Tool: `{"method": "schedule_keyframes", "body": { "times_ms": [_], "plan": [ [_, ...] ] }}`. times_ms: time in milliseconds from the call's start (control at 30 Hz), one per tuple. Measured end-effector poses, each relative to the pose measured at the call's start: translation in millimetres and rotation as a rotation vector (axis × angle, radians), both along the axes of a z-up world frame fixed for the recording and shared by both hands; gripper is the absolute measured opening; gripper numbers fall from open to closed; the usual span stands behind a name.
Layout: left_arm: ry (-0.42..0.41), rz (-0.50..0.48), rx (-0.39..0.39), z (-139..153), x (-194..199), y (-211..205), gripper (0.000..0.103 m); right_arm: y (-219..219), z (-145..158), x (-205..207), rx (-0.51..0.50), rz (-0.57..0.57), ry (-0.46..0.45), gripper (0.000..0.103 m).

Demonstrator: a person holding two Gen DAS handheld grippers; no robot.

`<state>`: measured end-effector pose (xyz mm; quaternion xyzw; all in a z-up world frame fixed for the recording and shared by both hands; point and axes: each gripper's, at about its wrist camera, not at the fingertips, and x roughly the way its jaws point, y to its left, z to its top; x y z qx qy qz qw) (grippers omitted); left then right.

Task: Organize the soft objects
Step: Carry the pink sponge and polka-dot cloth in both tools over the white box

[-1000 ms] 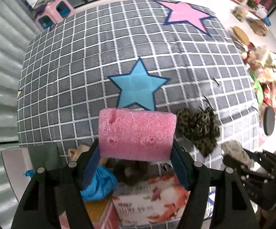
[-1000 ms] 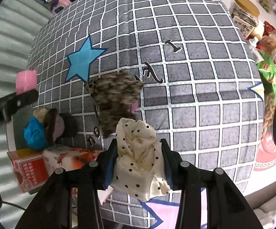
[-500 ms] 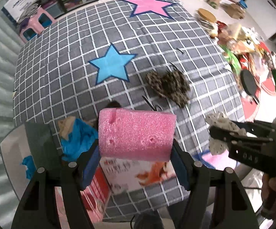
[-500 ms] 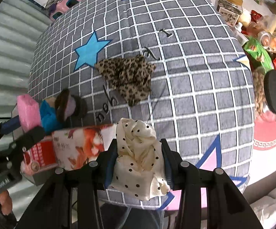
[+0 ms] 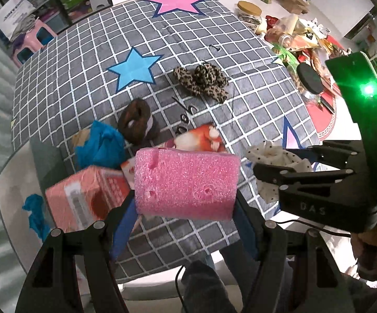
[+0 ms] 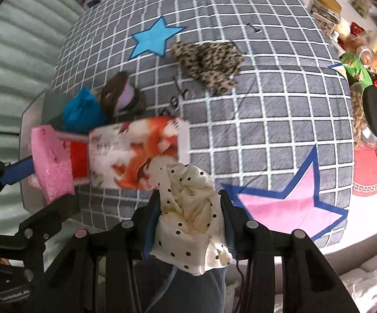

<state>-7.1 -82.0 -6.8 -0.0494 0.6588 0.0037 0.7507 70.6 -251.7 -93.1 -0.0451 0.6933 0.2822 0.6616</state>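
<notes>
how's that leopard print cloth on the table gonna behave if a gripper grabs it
The leopard print cloth lies crumpled in soft folds, so it will probably sag and drape rather than hold shape. It looks thin, so likely light. Loose edges may trail; the polka-dot cloth already droops from the right gripper.

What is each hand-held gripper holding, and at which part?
Left hand-held gripper clamps the pink foam block by its two short ends. Right hand-held gripper pinches the bunched polka-dot cloth at its sides.
</notes>
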Motion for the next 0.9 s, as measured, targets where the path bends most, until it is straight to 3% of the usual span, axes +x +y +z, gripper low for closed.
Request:
{"method": "schedule_keyframes", "body": {
  "times_ms": [400, 900],
  "plan": [
    [0.004, -0.003, 0.014, 0.8, -57.6, 12.7, 0.073, 29.9, 9.7, -52.1, -0.001, 0.084, -0.006, 0.044],
    [-0.037, 0.118, 0.026, 16.2, -107.1, 55.5, 0.073, 81.7, 26.0, -91.9, 0.021, 0.226, -0.014, 0.044]
  ]
}}
